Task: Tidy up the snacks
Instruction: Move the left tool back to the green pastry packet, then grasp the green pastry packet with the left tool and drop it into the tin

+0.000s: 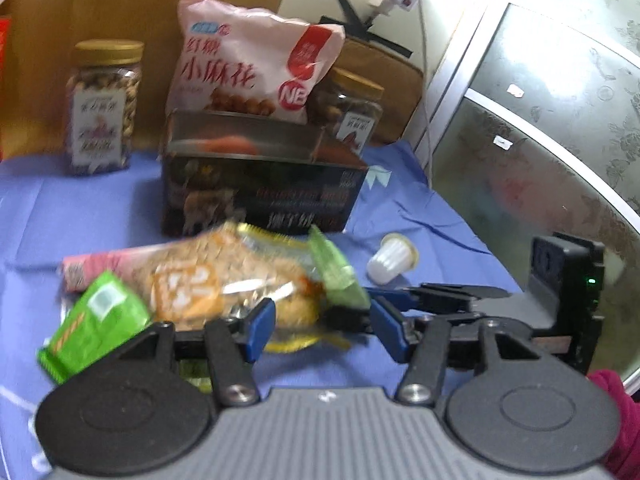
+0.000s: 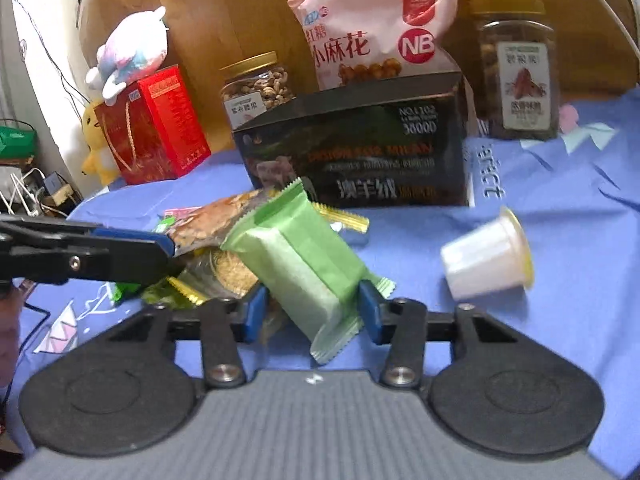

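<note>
Snack pile (image 2: 248,248) between both claws

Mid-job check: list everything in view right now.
dark box: 1, black, centre
pink snack bag: 1, pink, standing in box
jars: 2, gold-lidded, flanking box behind
white cup: 1, white, on its side, right of pile
pale green packet: 1, green, between right jaws
snack pile: several, orange/green/pink, before box
red gift bag: 1, red, far left
plush toys: 2, white-pink atop bag, yellow beside
cloth: 1, blue, under everything
left gripper: 1, black-blue, jaws apart at pile
right gripper: 1, black-blue, jaws closed on packet
</note>
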